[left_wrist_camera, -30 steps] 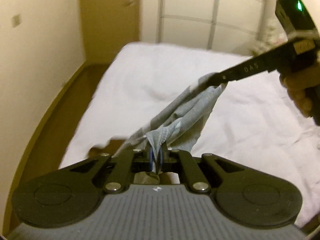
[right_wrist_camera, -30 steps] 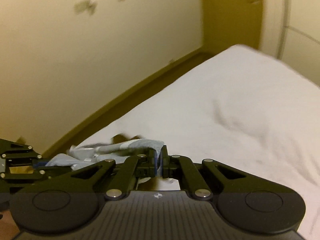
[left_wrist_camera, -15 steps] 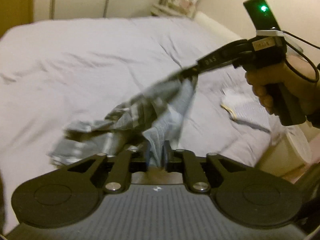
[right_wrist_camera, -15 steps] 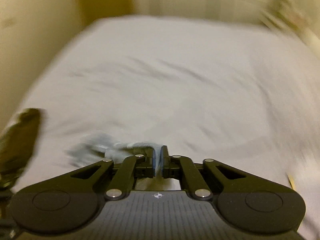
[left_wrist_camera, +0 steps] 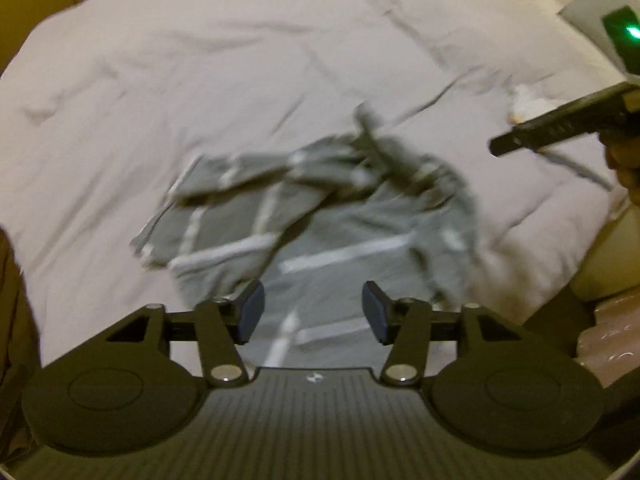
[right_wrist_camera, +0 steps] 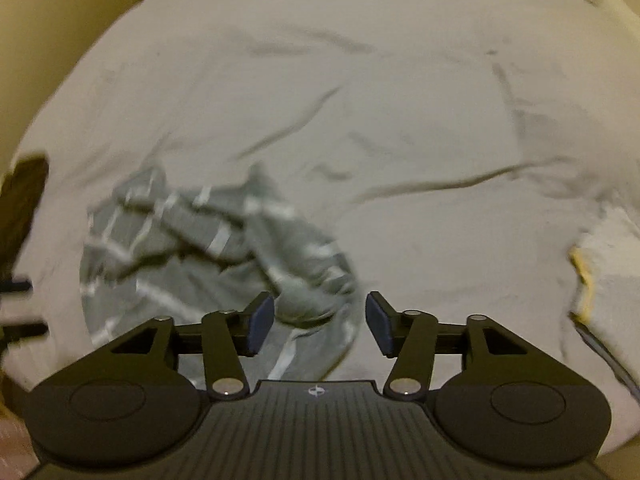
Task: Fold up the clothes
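A grey garment with white stripes (left_wrist_camera: 320, 224) lies crumpled and blurred on the white bed (left_wrist_camera: 200, 60). My left gripper (left_wrist_camera: 313, 312) hangs open just above its near edge, nothing between the pads. In the right wrist view the same garment (right_wrist_camera: 208, 248) spreads left of centre, and my right gripper (right_wrist_camera: 320, 322) is open over its bunched right end. The right gripper's black body (left_wrist_camera: 560, 126), held by a hand, enters the left wrist view from the right, apart from the cloth.
A white folded cloth with a yellow edge (right_wrist_camera: 600, 264) lies on the bed's right side. The bed's right edge drops to a pale object (left_wrist_camera: 608, 256) beside it. A yellowish wall (right_wrist_camera: 48, 20) borders the bed's far left.
Both grippers held the garment stretched in the air; both have opened and the garment has dropped onto the bed. Both views have swung to face down at the bed.
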A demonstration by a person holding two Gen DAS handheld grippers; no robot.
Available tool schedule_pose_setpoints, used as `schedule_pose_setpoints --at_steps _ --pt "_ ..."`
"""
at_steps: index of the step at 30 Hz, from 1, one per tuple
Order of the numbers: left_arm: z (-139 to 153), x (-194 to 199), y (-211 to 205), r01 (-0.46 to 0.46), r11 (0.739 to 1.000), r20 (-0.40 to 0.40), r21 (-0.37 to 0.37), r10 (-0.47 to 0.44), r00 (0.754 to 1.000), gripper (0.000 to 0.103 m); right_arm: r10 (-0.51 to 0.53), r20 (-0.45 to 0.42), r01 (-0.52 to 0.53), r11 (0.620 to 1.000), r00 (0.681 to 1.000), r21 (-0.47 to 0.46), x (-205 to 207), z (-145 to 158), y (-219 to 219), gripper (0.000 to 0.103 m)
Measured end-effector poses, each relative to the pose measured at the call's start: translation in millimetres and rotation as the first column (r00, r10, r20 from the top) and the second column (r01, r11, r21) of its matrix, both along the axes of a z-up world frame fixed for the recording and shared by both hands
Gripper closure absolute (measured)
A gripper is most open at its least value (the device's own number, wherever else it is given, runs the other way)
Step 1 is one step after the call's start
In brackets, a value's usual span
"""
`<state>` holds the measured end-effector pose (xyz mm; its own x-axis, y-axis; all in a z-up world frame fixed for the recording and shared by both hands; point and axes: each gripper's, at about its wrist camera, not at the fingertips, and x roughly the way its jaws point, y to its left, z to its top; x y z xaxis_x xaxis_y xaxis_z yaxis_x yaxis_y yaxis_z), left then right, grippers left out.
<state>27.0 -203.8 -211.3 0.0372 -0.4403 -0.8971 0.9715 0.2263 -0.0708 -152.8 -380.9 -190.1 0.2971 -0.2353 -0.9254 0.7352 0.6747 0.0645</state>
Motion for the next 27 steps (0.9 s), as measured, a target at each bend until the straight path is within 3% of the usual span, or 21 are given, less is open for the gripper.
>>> schedule_pose_setpoints --at_steps 4,8,12,14,15,16,17,18,19,20,27 --pt "-28.7 34.1 5.9 0.017 0.998 0.016 0.066 -0.018 1.0 0.043 0.076 -0.07 -0.075 0.997 0.995 0.008 34.5 -37.8 8.0 0.03" --pt "-60.2 56.7 -7.8 0.061 0.992 0.039 0.107 -0.066 0.997 0.036 0.142 -0.166 -0.147 0.989 0.976 -0.014 61.9 -74.7 8.4 0.028" --pt "-93.1 65.7 -27.9 0.124 0.98 0.062 0.158 -0.135 0.989 0.035 0.13 -0.204 -0.133 0.991 0.97 -0.001 73.9 -101.3 -3.3 0.028" --pt "-107.3 68.6 -34.8 0.131 0.974 0.038 0.187 -0.14 0.989 0.044 0.114 -0.215 -0.111 0.994 0.97 0.025 76.4 -114.4 -10.1 0.029" --pt "-111.5 69.2 -36.1 0.134 0.972 0.015 0.195 -0.14 0.99 0.052 0.108 -0.213 -0.101 0.994 0.971 0.042 76.2 -119.8 -13.2 0.038" --pt "-114.1 69.0 -36.6 0.137 0.97 -0.003 0.2 -0.139 0.99 0.07 0.112 -0.206 -0.101 0.993 0.972 0.064 75.3 -122.5 -15.5 0.061" --pt "-112.8 67.0 -35.4 0.138 0.97 -0.008 0.199 -0.139 0.99 0.086 0.115 -0.2 -0.1 0.991 0.973 0.085 74.5 -125.3 -17.8 0.072" --pt "-111.5 65.0 -34.1 0.139 0.97 -0.014 0.197 -0.139 0.99 0.091 0.119 -0.194 -0.1 0.99 0.974 0.104 73.4 -127.3 -20.0 0.098" --pt "-109.0 62.8 -32.0 0.139 0.971 -0.016 0.193 -0.138 0.99 0.099 0.122 -0.189 -0.105 0.99 0.974 0.099 70.2 -122.7 -21.3 0.1" --pt "-103.4 60.2 -27.9 0.134 0.974 -0.012 0.183 -0.134 0.991 0.1 0.125 -0.183 -0.109 0.99 0.975 0.094 66.7 -117.8 -22.6 0.1" --pt "-31.2 40.3 14.6 0.058 0.995 -0.05 0.077 -0.055 0.997 0.101 0.021 -0.046 -0.022 1.0 0.999 -0.018 -9.2 -27.4 -67.8 0.1"
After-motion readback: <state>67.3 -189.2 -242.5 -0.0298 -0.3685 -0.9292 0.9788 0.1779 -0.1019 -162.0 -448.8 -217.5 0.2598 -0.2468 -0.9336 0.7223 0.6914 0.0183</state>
